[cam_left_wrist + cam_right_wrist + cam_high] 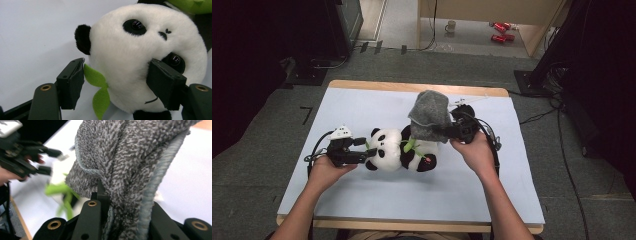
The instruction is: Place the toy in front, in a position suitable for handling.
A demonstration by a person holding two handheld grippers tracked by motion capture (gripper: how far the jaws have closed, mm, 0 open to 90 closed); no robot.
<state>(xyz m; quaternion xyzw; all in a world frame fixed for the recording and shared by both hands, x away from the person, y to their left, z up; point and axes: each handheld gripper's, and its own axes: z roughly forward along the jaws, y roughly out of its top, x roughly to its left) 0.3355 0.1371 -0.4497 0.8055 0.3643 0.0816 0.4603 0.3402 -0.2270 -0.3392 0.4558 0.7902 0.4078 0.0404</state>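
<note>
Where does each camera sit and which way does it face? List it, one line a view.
High view: above the table, looking forward and down; forearms, both grippers.
Left gripper view: on the left gripper, facing the panda head; its jaws.
Right gripper view: on the right gripper, facing the grey cloth; its jaws.
Shared: the panda's green leaf.

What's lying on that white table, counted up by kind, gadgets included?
Plush panda: 1
Grey cloth: 1
Handheld grippers: 2, the left gripper with its jaws around the panda's head, the right gripper clamped on the cloth
Total: 4
</note>
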